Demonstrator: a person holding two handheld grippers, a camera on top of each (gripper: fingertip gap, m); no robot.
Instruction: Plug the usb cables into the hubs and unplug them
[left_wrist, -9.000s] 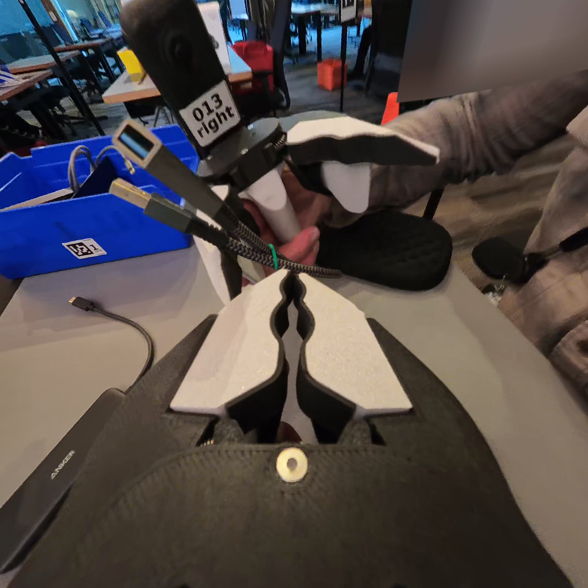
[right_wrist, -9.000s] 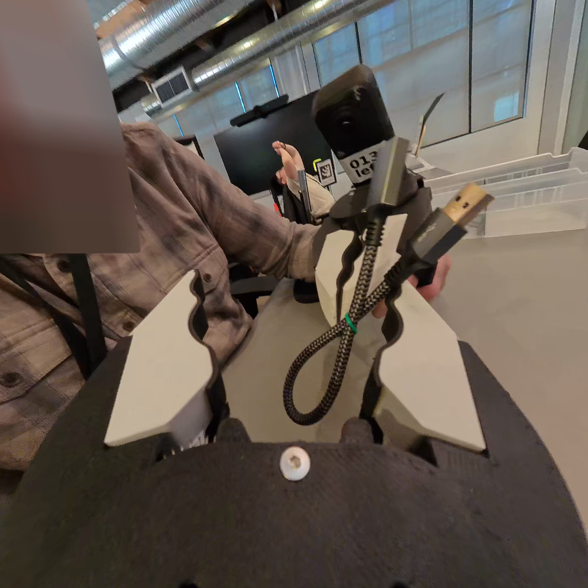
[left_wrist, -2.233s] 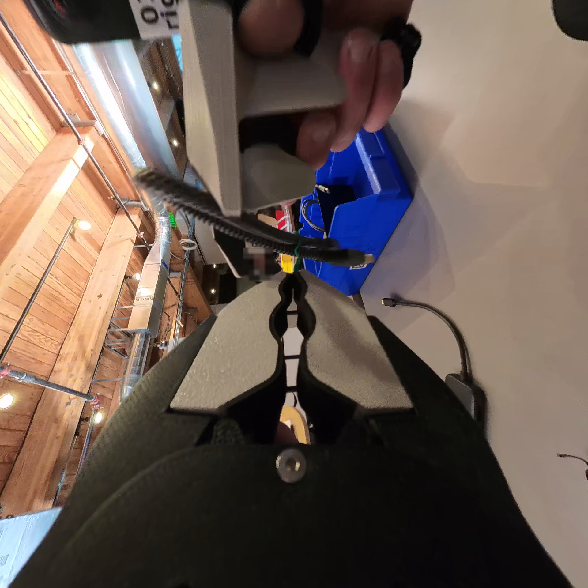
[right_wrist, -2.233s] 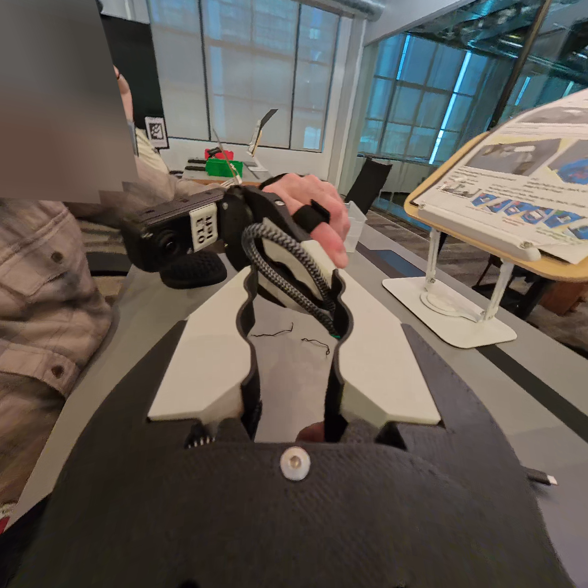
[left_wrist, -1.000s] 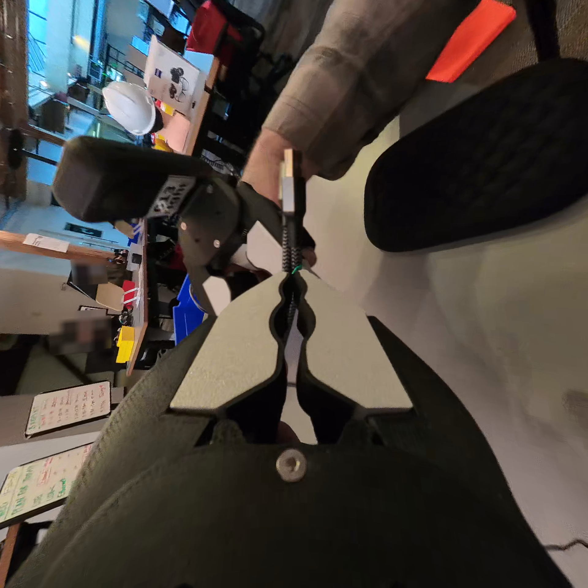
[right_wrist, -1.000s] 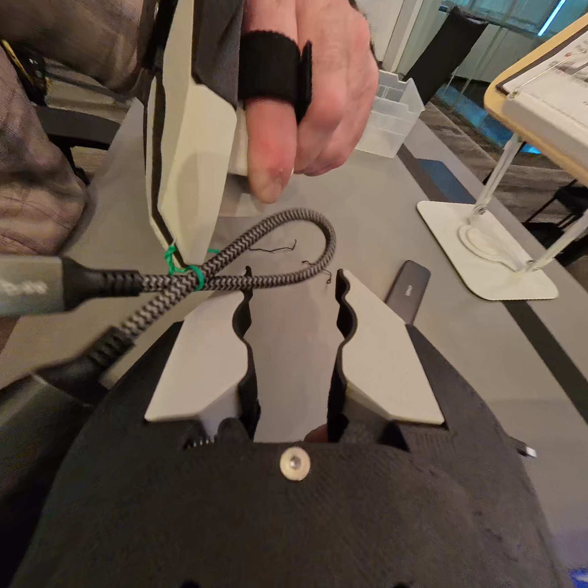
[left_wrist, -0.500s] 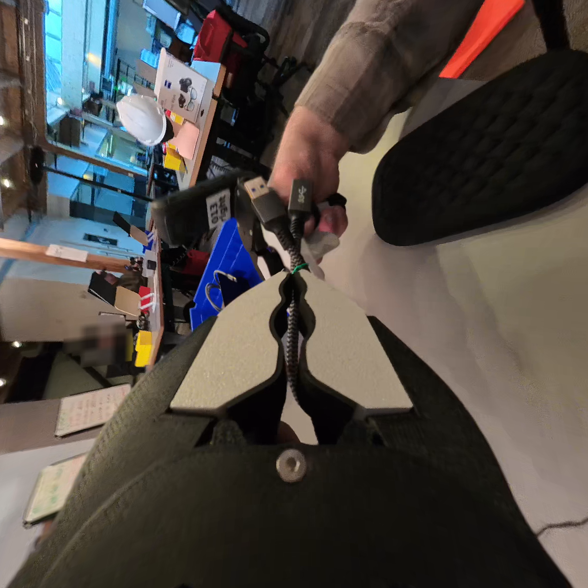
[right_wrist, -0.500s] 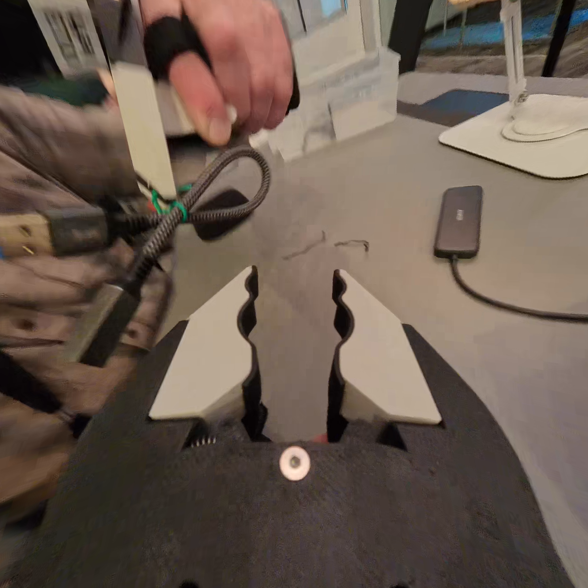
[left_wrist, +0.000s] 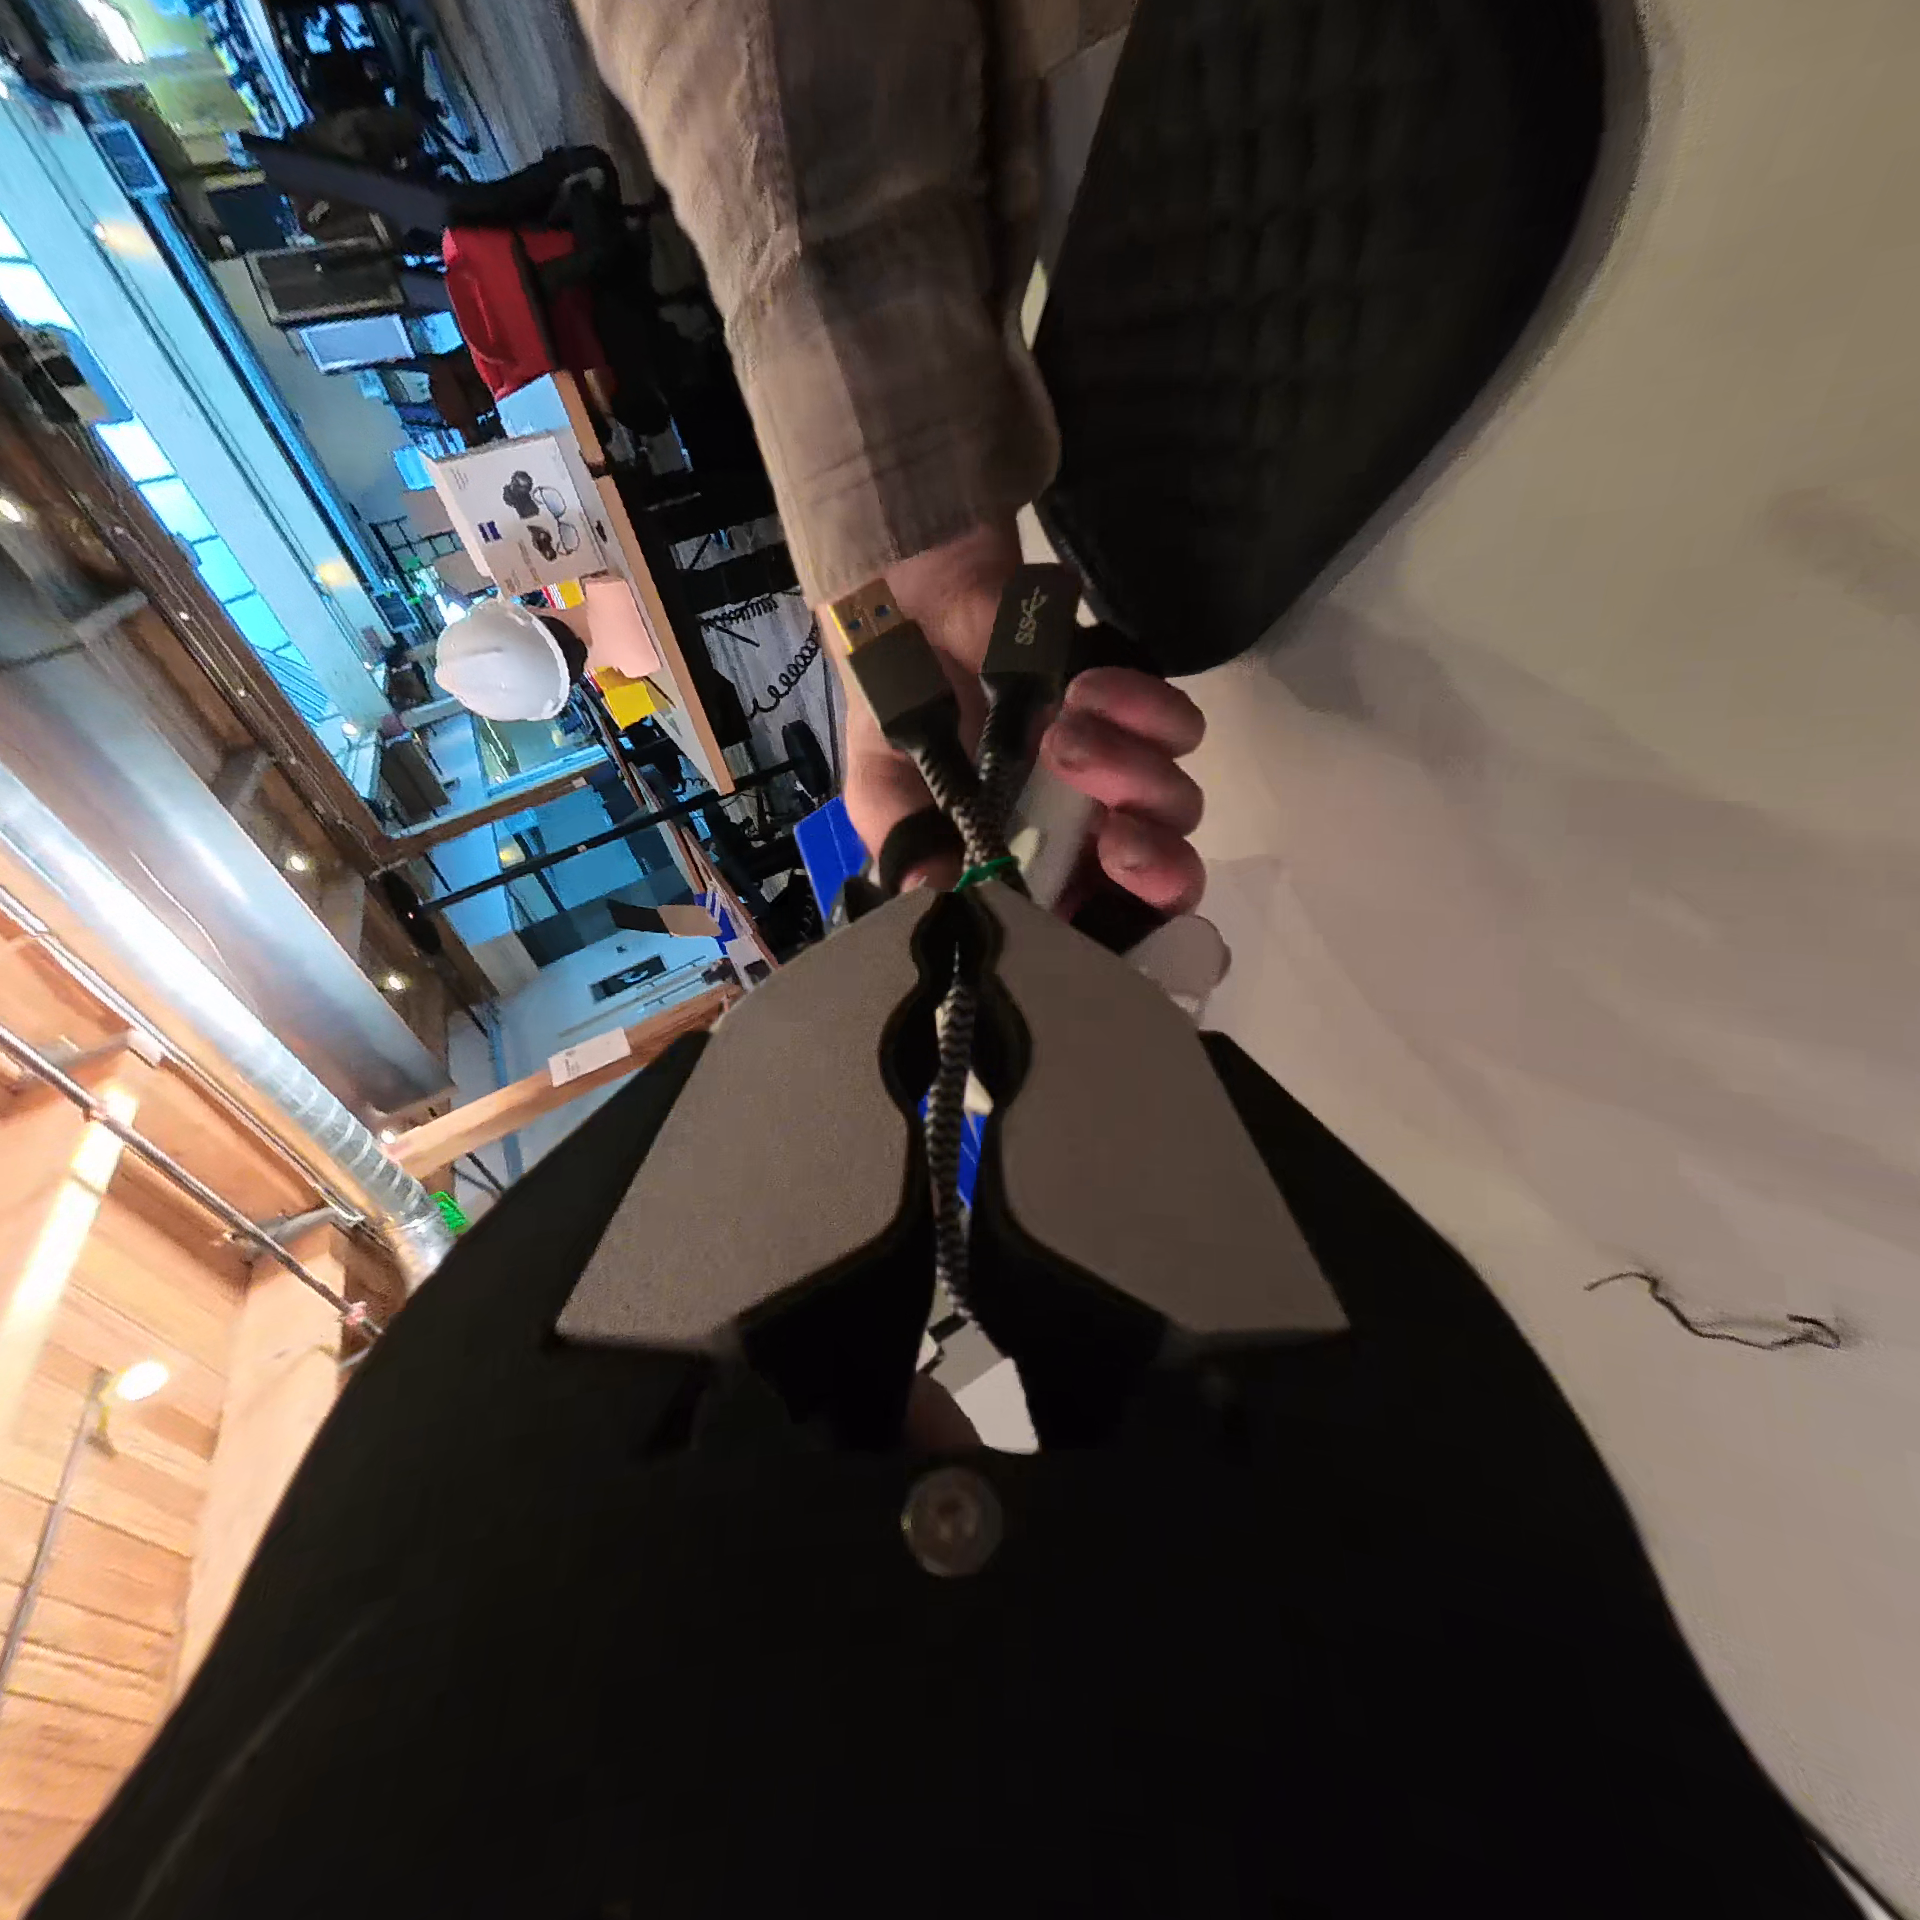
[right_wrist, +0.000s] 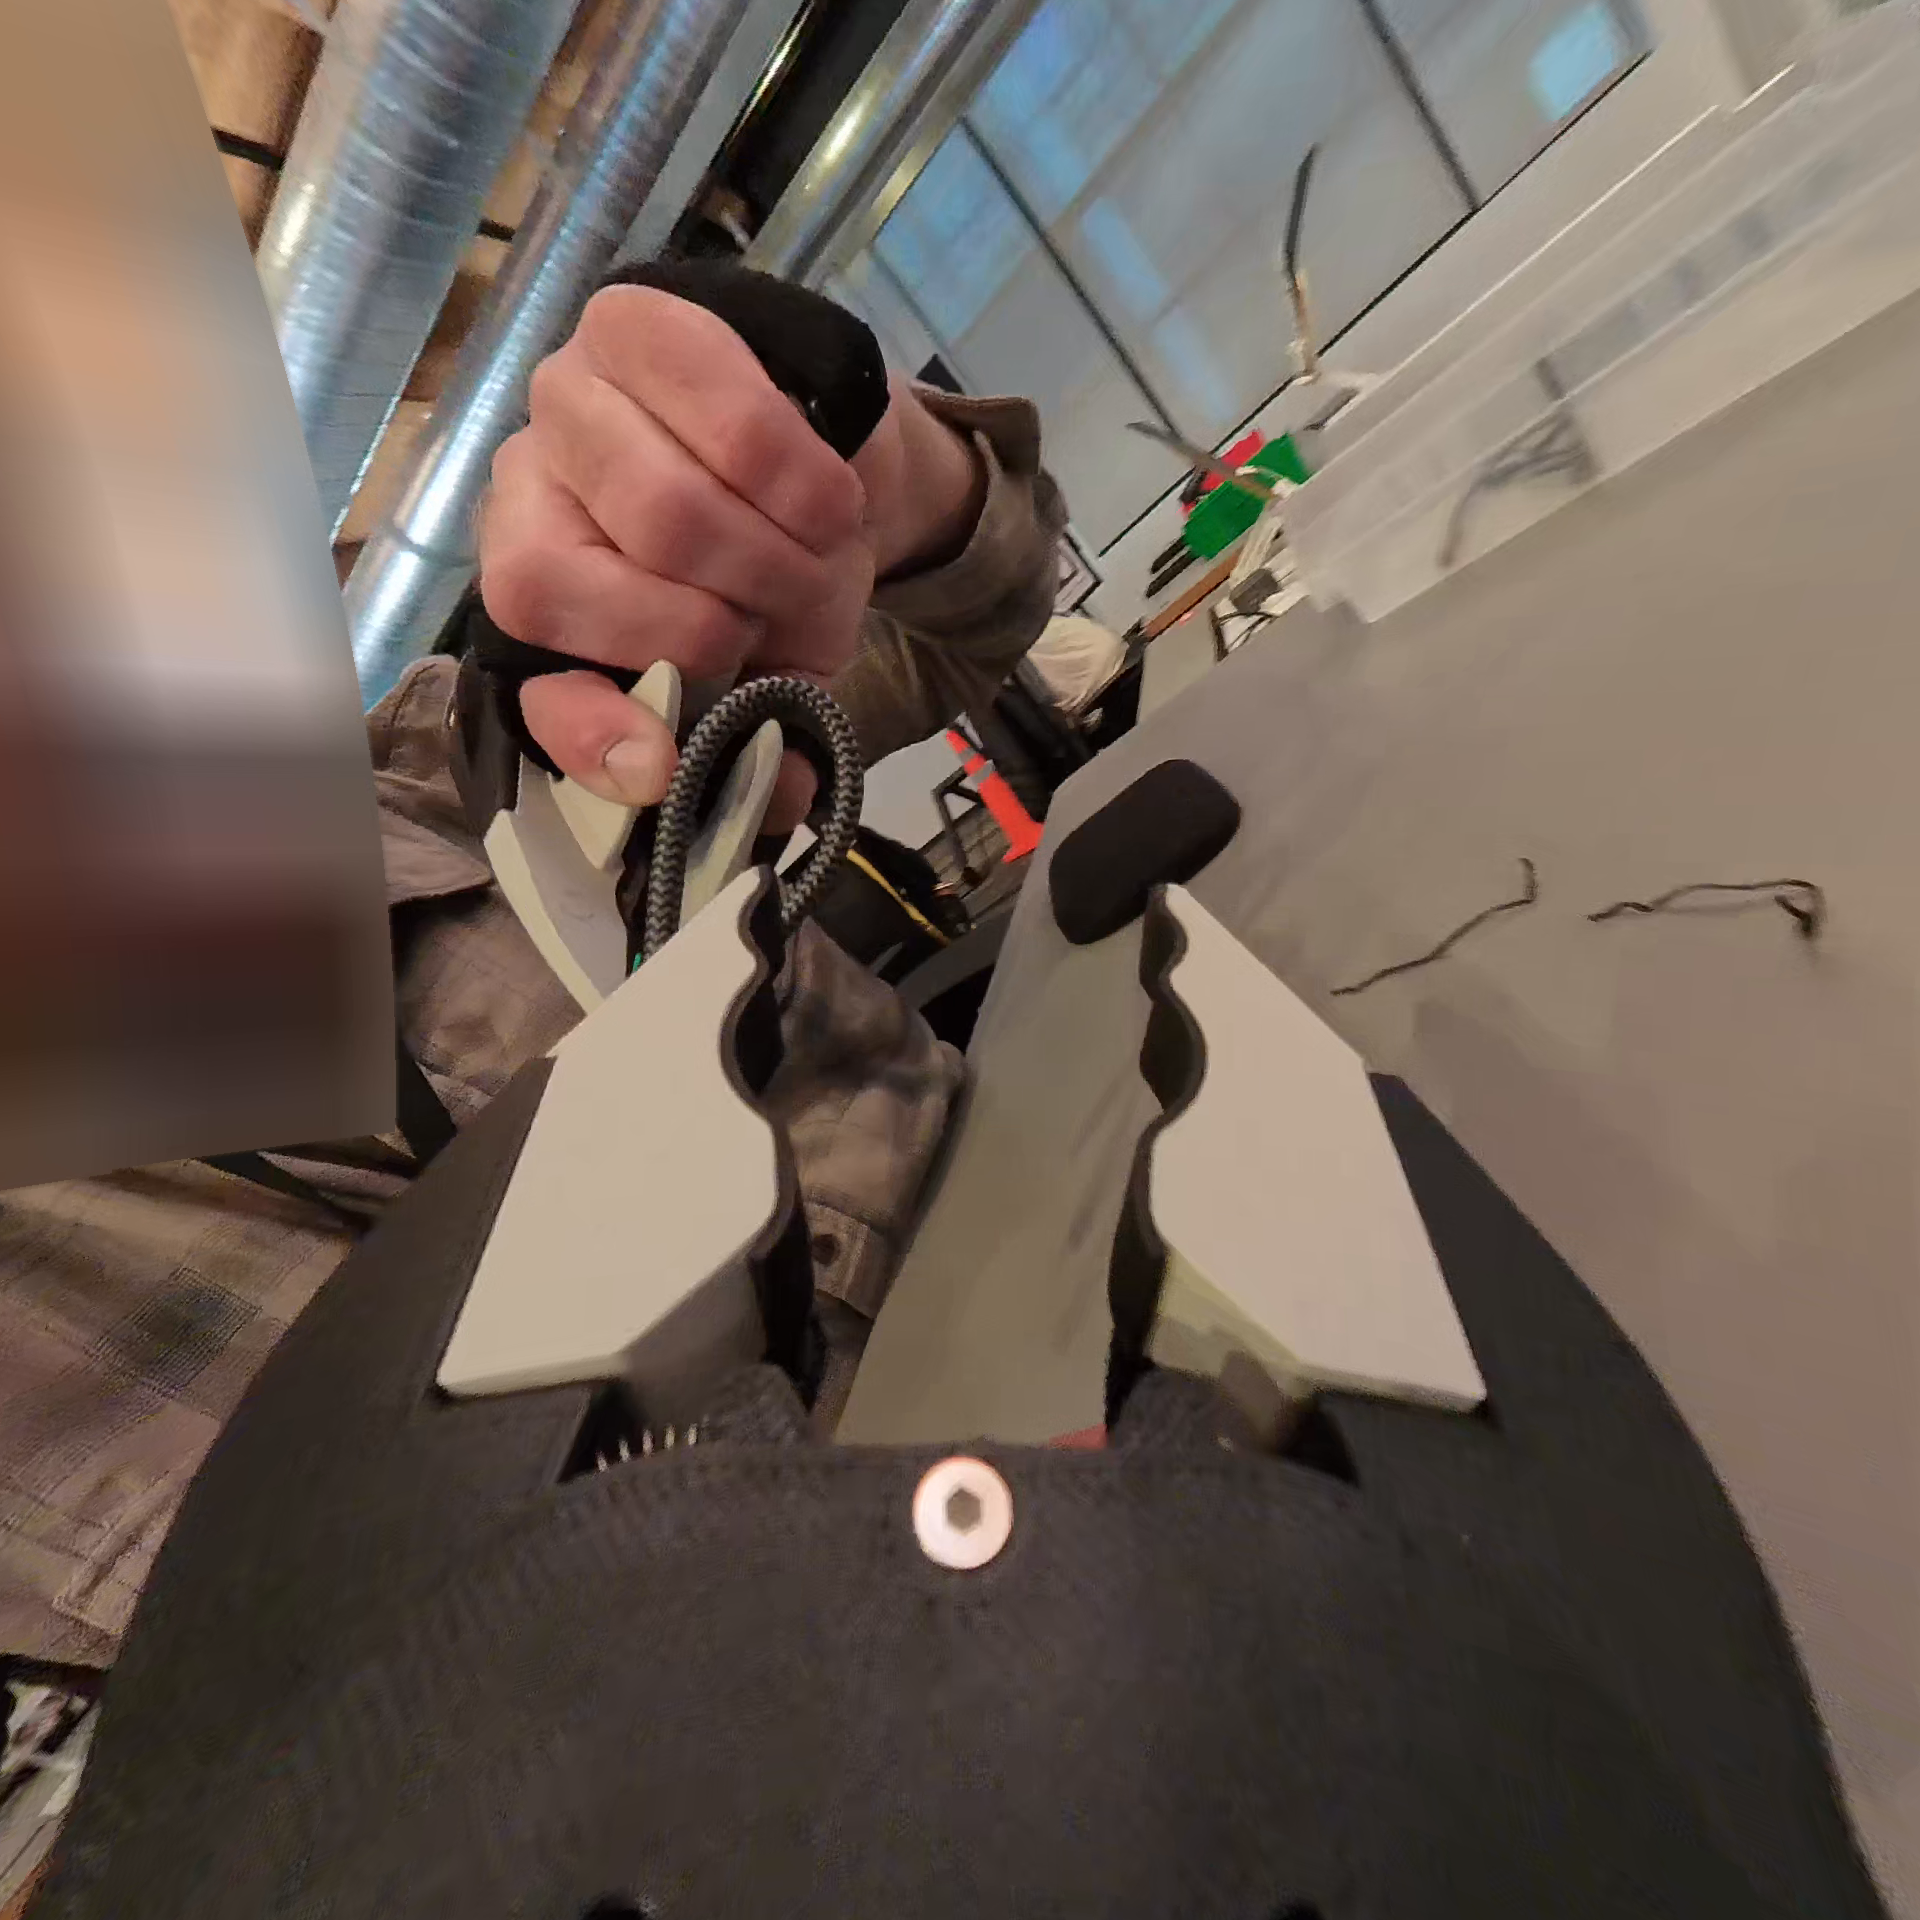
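Between the left gripper's (left_wrist: 957, 914) wavy-edged grey fingers, a braided black-and-white cable (left_wrist: 953, 1143) sits clamped; the right gripper's (right_wrist: 961, 914) matching fingers stand apart above the smooth grey counter (right_wrist: 1621, 1039).

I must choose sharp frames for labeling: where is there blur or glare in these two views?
Left wrist view: braided cable in the shut left claw is sharp; table looks smeared. Right wrist view: loose threads and background blurred; open right claw sharp.
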